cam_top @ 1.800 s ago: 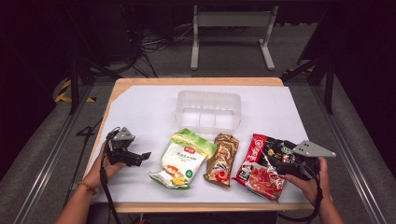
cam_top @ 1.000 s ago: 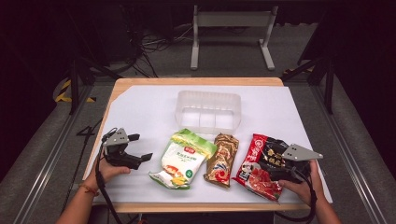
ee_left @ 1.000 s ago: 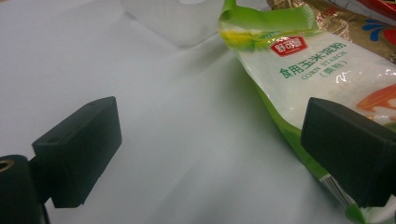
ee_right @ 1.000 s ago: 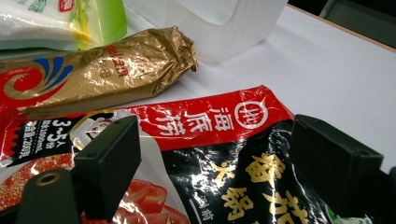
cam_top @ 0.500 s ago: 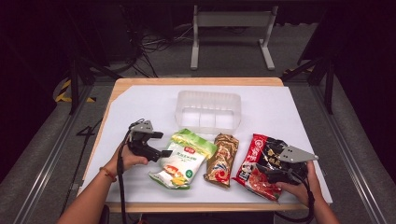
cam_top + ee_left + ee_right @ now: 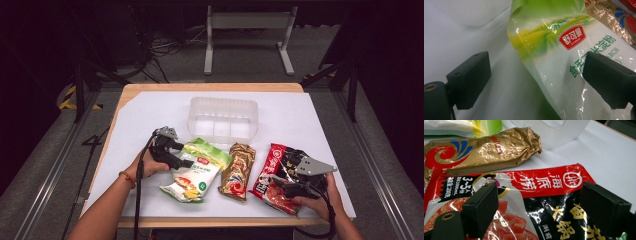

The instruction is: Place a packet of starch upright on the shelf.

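Observation:
Three packets lie in a row near the table's front edge: a green and white starch bag (image 6: 197,170), a gold packet (image 6: 237,170) and a red and black packet (image 6: 277,167). My left gripper (image 6: 181,154) is open at the bag's upper left corner. In the left gripper view the bag (image 6: 564,62) lies between the wide-apart jaws of the left gripper (image 6: 536,72). My right gripper (image 6: 280,184) is open low over the red packet (image 6: 549,182), whose top edge sits between the spread jaws of the right gripper (image 6: 539,202).
A clear plastic container (image 6: 223,120) stands behind the packets at the table's middle, with its corner (image 6: 564,130) close to the gold packet (image 6: 486,150). White sheet (image 6: 145,115) covers the table. Table edges drop off at left, right and front.
My left gripper has moved right from the table's left side up to the green bag's corner. My right gripper has shifted slightly left over the red packet.

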Available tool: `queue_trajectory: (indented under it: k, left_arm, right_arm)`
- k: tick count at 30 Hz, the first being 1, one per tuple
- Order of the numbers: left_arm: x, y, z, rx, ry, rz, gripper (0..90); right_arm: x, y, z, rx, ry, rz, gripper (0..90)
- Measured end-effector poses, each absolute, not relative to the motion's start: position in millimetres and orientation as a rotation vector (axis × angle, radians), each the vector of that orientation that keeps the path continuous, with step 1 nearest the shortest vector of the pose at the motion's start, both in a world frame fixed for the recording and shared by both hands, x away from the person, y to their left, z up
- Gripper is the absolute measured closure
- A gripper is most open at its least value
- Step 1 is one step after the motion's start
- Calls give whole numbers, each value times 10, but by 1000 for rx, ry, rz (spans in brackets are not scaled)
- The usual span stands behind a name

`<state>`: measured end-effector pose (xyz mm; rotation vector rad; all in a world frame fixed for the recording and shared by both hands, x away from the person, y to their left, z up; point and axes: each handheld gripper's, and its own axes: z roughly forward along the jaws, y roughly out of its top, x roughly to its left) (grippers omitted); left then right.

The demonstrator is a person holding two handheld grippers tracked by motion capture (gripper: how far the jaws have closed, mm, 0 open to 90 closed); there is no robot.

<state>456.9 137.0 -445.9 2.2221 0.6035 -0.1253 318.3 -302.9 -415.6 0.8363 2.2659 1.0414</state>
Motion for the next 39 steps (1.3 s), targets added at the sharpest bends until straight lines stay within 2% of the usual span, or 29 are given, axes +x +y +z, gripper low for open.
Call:
queue_trajectory:
  k: [8, 12, 15, 19, 21, 22, 26, 32, 39]
  left_arm:
    - [4592, 1193, -4485, 2212, 549, -219, 152]
    - [4567, 1136, -4488, 2193, 503, -282, 258]
    - [4556, 1146, -4488, 2188, 485, -315, 402]
    - [4511, 1154, -4446, 2214, 467, -261, 649]
    - [4491, 1157, -4439, 2208, 498, -249, 729]
    - [4476, 1157, -4437, 2199, 508, -243, 798]
    - [4415, 1160, -4396, 2206, 494, -174, 861]
    - [4294, 1172, -4331, 2210, 494, -56, 885]
    - [4194, 1249, -4207, 2188, 484, 10, 894]
  right_arm:
    - [3195, -3047, -4155, 866, 2272, 1081, 160]
    - [3191, -3056, -4148, 867, 2268, 1086, 161]
    - [3191, -3057, -4148, 870, 2272, 1097, 162]
    - [3187, -3037, -4151, 859, 2283, 1089, 162]
    - [3182, -3026, -4149, 850, 2287, 1085, 162]
    - [3178, -3019, -4148, 845, 2290, 1082, 161]
    - [3175, -3010, -4151, 834, 2288, 1064, 161]
    - [3167, -3012, -4140, 828, 2281, 1060, 162]
    - [3152, -3016, -4137, 824, 2282, 1051, 162]
